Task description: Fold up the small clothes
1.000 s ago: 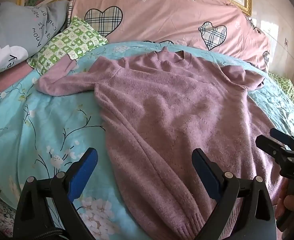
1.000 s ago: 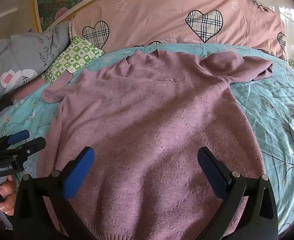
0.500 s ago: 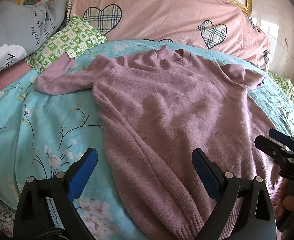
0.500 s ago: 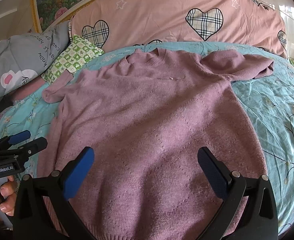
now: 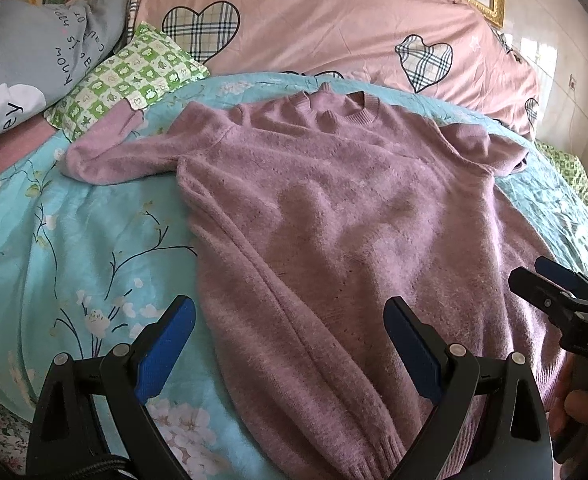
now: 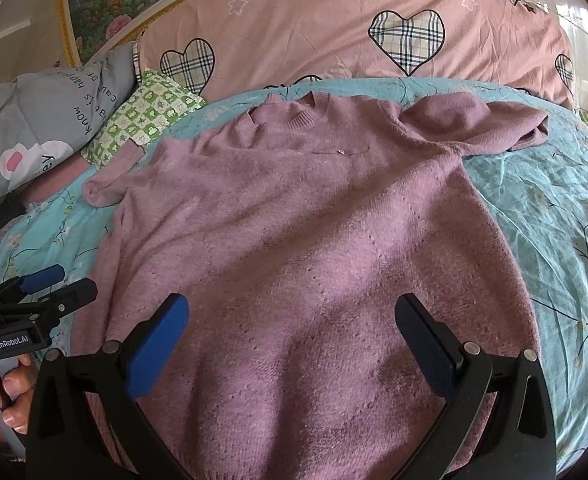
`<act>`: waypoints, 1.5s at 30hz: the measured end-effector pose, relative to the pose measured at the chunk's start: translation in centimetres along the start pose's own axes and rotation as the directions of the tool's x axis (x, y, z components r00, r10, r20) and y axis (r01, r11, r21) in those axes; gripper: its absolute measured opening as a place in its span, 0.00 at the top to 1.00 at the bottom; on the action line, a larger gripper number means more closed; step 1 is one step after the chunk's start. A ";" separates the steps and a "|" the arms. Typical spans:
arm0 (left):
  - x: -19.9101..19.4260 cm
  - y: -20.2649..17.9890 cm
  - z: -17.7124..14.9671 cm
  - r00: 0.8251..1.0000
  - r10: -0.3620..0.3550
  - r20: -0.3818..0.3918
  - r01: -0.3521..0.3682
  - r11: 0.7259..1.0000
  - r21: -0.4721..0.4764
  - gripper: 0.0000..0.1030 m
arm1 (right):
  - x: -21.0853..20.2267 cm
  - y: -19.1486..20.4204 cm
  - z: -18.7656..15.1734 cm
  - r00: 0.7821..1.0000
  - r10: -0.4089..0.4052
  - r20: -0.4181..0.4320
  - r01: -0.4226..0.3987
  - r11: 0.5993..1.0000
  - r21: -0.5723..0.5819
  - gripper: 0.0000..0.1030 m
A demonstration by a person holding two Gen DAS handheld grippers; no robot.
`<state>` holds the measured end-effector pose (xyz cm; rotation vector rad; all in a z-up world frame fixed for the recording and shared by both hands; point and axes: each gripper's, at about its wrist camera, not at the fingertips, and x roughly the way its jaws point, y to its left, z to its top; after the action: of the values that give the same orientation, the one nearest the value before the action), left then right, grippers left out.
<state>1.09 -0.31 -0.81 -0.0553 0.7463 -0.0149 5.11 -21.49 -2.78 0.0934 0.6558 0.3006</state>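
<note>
A home bedroom: a bed point(image 5: 94, 240) with floral quilt, heart-print pillows point(image 6: 333, 40), and seemingly a framed painting point(image 6: 106, 8).

We are seeing the sweater point(image 6: 301, 248) lying flat on the bedspread point(image 6: 553, 216), pillows point(image 6: 333, 32) lying behind it.

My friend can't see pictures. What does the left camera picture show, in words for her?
A fuzzy purple sweater lies spread flat on a turquoise flowery bedsheet, with no fold made yet. The left gripper is open near its hem, holding nothing. Behind are a pink heart-patterned pillow and a green checked pillow.
</note>
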 end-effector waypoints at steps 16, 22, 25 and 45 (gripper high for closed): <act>1.9 -0.2 3.8 1.000 0.004 0.011 -0.005 1.000 0.031 0.07 | -2.2 -8.0 4.5 0.996 -0.043 0.075 0.030 0.985 0.169 0.00; 3.2 -0.8 7.1 1.000 -0.010 0.014 0.010 0.999 0.036 0.07 | -1.8 -12.0 7.5 0.989 -0.142 -0.035 0.146 0.965 0.219 0.00; 3.9 -0.9 9.3 0.999 -0.034 0.019 0.033 0.999 0.029 0.07 | -2.1 -15.4 9.1 0.989 -0.141 0.046 0.122 0.951 0.285 0.00; 14.8 -3.3 17.1 0.998 -0.003 -0.056 0.005 0.999 0.049 0.07 | 8.9 -34.0 16.3 0.933 -0.310 -0.180 0.358 0.839 0.411 0.45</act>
<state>23.64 -3.29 1.87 -0.0094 0.8009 -0.0388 30.14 -50.97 -1.24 0.3933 0.8250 -0.1905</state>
